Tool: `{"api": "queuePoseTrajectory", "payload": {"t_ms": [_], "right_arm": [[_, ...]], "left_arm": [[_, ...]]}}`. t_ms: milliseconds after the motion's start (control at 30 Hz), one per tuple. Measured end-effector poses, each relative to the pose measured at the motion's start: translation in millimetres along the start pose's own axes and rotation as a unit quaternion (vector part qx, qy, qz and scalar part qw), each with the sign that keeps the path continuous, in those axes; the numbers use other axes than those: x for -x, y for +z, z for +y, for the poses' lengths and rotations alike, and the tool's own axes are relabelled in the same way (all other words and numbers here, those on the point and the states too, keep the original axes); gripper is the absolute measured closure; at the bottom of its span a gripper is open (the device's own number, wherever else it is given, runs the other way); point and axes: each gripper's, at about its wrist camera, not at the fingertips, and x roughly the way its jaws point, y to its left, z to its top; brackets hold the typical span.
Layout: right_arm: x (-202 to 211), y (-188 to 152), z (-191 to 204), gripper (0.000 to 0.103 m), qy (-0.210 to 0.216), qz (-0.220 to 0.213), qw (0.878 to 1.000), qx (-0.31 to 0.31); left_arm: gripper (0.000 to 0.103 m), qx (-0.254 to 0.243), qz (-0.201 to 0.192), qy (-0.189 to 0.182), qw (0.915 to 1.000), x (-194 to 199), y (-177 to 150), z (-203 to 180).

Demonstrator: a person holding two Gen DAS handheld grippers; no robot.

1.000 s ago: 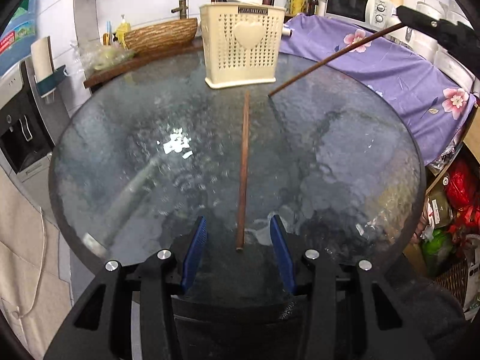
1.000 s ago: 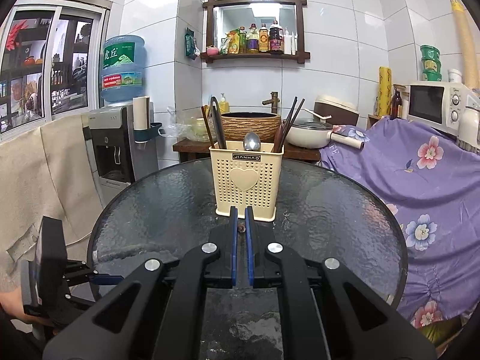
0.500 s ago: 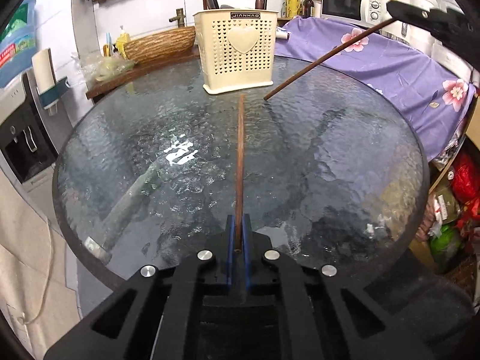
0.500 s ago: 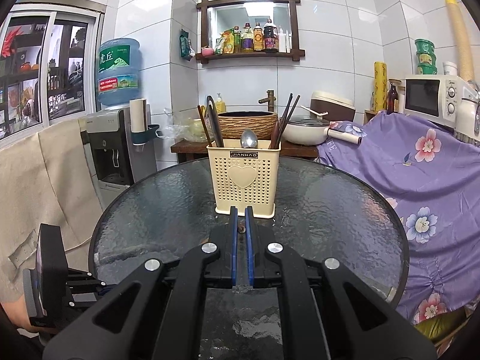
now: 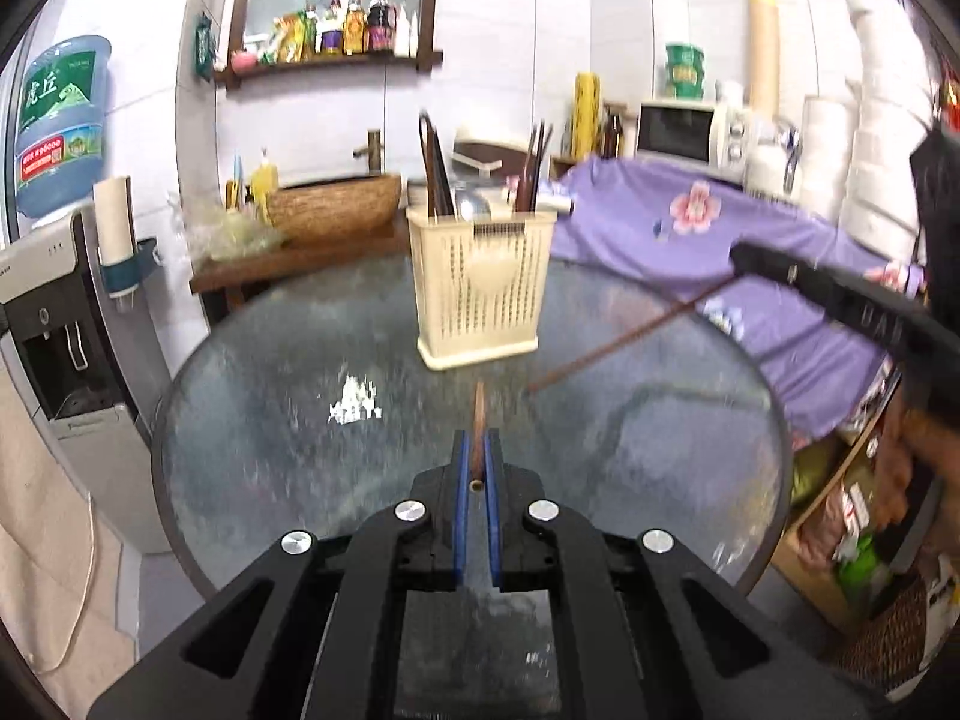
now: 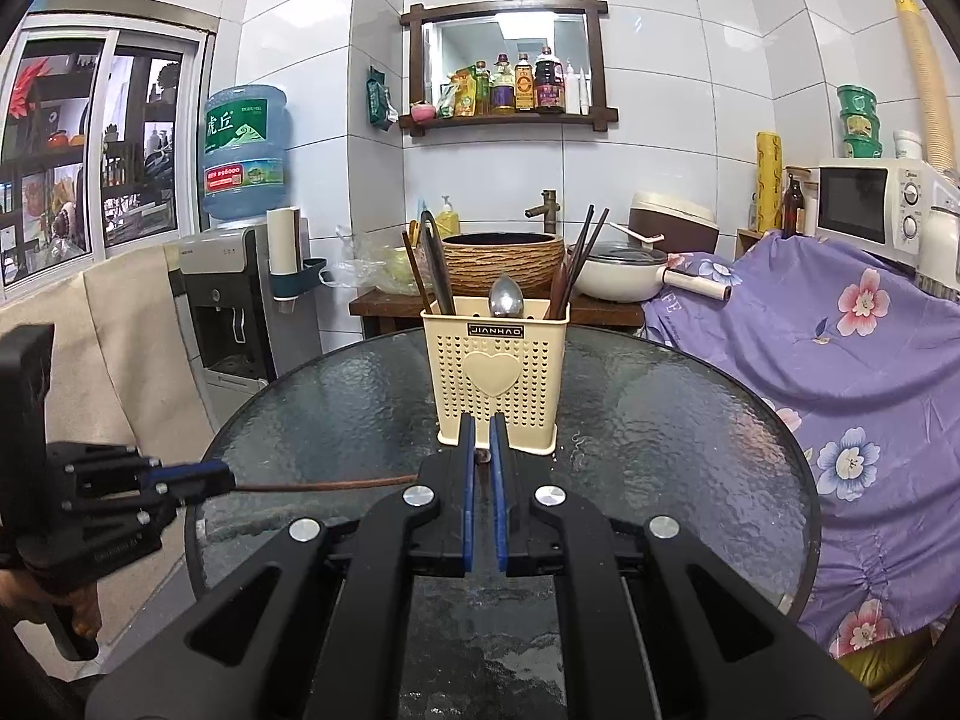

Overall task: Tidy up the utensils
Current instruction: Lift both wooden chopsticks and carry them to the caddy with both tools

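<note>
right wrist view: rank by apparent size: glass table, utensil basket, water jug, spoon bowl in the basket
1. glass table
2. utensil basket
3. water jug, close to the basket; it stands farther back, so the order is unsure
4. spoon bowl

Home kitchen: microwave (image 6: 870, 204), condiment shelf (image 6: 510, 114)

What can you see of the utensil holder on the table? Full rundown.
The utensil holder is a cream plastic, box-shaped caddy with perforated walls, a raised heart on its front and a dark label reading JIANHAO near the rim. It stands upright on the round textured glass table, toward the far side. Dark chopsticks lean out at its right, a dark-handled utensil and a thin stick at its left, and a metal spoon stands bowl-up in the middle. Neither gripper touches it.
</note>
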Motion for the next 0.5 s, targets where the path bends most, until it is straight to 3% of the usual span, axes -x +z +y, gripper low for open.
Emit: {"api": "queuePoseTrajectory", "payload": {"t_ms": [200, 500], "right_arm": [[-8, 16, -7, 0.098, 0.015, 0.005, 1.000, -0.011], [-23, 41, -14, 0.098, 0.034, 0.017, 0.999, -0.016]], "left_arm": [[0.098, 0.001, -0.037, -0.007, 0.9993, 4, 29, 0], [0.099, 0.007, -0.060, -0.030, 0.9977, -2, 61, 3]]}}
